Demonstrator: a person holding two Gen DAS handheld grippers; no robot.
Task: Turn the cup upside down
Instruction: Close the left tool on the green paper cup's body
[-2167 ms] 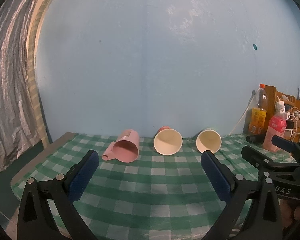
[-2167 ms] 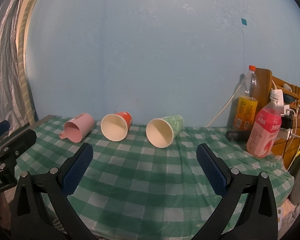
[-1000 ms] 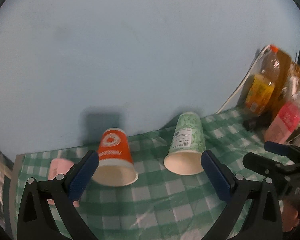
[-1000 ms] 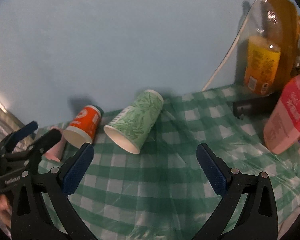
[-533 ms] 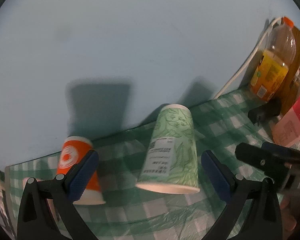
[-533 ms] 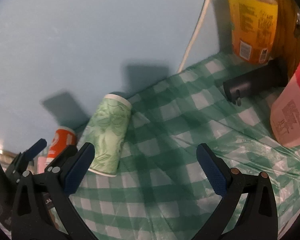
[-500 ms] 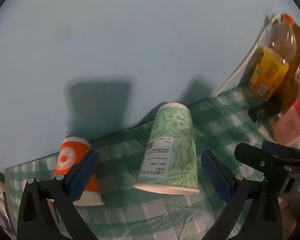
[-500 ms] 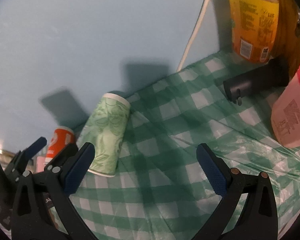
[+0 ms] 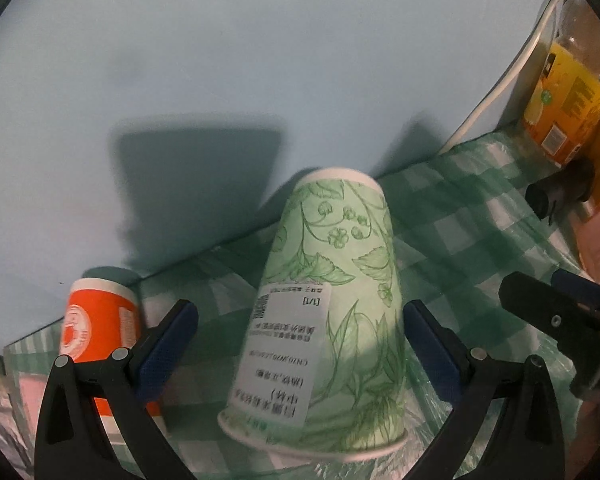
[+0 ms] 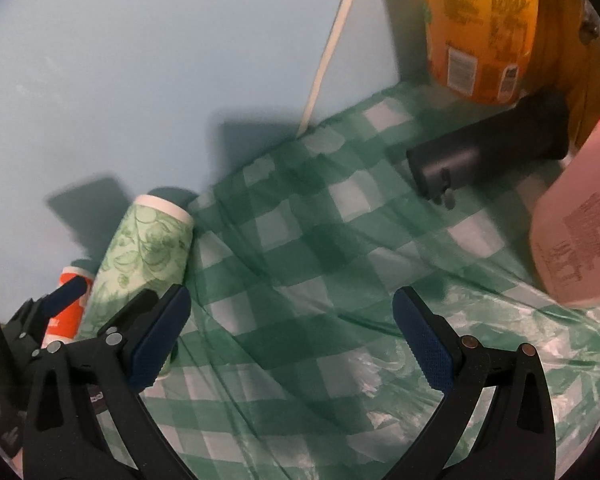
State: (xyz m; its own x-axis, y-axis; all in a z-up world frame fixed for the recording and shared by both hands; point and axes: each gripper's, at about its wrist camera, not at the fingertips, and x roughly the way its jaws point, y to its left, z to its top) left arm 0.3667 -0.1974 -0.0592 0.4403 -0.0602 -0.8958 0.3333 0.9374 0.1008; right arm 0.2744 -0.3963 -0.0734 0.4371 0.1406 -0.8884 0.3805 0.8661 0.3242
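A green leaf-patterned paper cup lies on its side on the green checked tablecloth, its base toward the blue wall and its rim toward me. My left gripper is open, its blue pads either side of the cup and not touching it. The cup also shows at the left of the right wrist view. My right gripper is open and empty over bare cloth, to the right of the cup. An orange paper cup lies to the left.
An orange drink bottle, a black cylinder and a pink bottle stand at the right. A white cable runs down the blue wall. A pink mug's edge shows at far left.
Both grippers have moved forward and down toward the table. The green cup now sits between my left gripper's open fingers. The right gripper has shifted right, past the cup.
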